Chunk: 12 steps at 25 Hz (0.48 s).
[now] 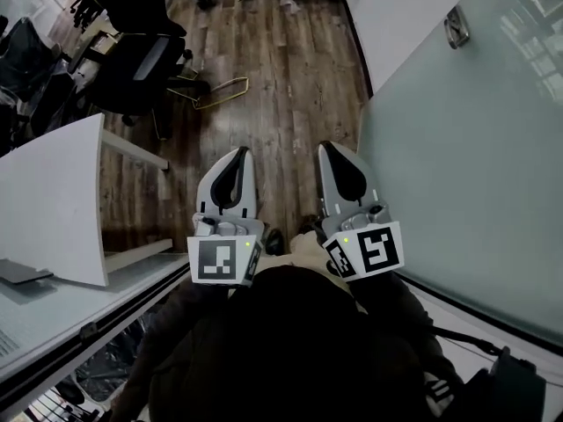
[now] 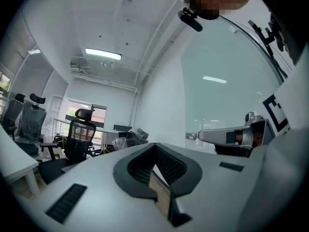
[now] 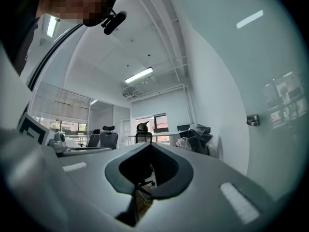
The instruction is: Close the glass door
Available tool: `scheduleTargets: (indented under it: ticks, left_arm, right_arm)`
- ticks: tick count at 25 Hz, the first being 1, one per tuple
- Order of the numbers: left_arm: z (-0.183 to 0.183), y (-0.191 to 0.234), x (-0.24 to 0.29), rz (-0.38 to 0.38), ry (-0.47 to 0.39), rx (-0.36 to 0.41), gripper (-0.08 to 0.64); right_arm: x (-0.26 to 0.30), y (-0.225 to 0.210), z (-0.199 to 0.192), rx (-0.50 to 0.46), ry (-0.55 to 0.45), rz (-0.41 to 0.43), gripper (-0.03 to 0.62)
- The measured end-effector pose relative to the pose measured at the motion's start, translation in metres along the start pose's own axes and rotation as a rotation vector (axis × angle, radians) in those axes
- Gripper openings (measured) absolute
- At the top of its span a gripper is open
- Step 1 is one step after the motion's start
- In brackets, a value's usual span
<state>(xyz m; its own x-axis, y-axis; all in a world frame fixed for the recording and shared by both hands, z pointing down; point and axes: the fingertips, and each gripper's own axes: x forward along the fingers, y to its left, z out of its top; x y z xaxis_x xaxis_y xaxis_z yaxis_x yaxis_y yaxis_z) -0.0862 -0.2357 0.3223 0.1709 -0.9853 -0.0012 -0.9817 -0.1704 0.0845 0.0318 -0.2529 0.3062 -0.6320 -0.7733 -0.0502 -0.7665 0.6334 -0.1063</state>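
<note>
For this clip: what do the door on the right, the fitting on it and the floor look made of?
Door: frosted glass, pale green and matte, with faint reflections. Fitting: probably metal, silvery with bright glints. Floor: wood or wood-look laminate, dark brown planks with visible grain and slight sheen.

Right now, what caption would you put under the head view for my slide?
Both shut, empty: left gripper and right gripper above the wood floor beside the glass door.
</note>
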Motion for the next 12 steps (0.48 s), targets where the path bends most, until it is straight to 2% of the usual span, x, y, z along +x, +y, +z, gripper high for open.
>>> scheduleTargets:
  ticks: [8, 12]
  left_arm:
    - [-0.007, -0.013, 0.132, -0.105, 0.012, 0.027, -0.003]
    - [-0.005, -0.021, 0.209, -0.123, 0.032, 0.037, -0.003]
  right_arm:
    - [0.066, -0.106, -0.003, 0.000, -0.009, -0.107, 0.002]
    - [0.108, -0.167, -0.004, 0.020, -0.012, -0.138, 0.002]
